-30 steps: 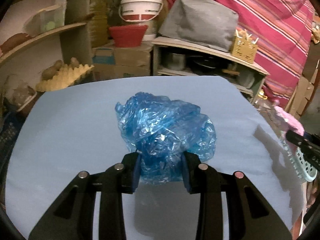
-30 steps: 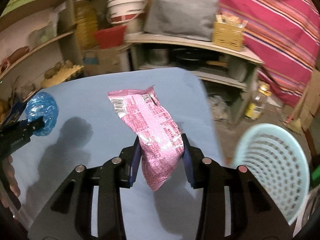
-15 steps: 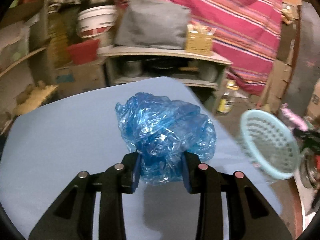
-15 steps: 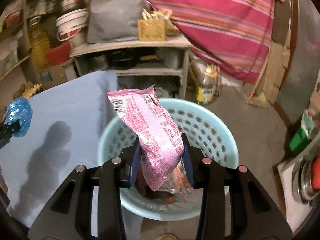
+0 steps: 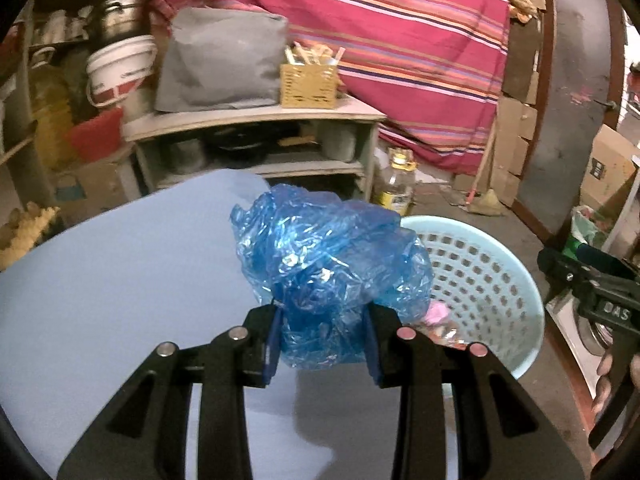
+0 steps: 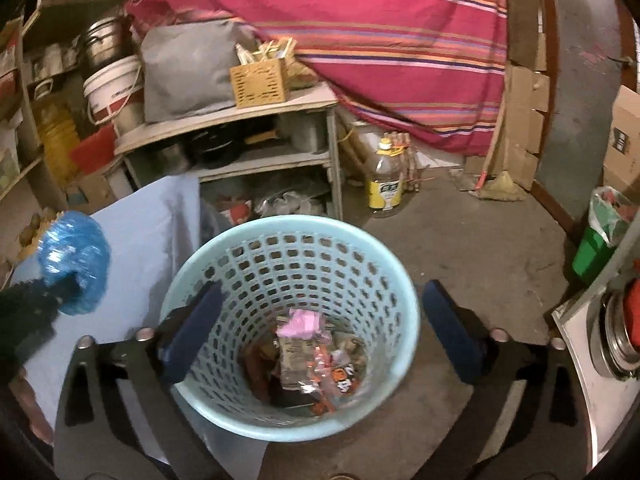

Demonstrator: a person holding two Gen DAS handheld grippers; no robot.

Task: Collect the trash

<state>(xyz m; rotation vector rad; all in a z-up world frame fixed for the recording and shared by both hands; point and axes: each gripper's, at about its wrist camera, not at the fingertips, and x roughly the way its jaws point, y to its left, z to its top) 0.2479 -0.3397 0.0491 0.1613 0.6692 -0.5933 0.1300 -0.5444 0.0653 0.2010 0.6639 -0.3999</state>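
My left gripper is shut on a crumpled blue plastic bag and holds it above the blue table's right edge, beside the light-blue perforated basket. My right gripper is open and empty, directly above the basket on the floor. The pink snack packet lies inside the basket on top of other wrappers. The blue bag and the left gripper show at the left of the right wrist view.
A grey shelf unit with pots stands behind the table. A bottle stands on the floor beyond the basket. A green bin and a metal appliance are at the right. A striped cloth hangs behind.
My right gripper has opened and the pink packet has dropped into the basket. My left gripper has carried the blue bag to the right, toward the basket.
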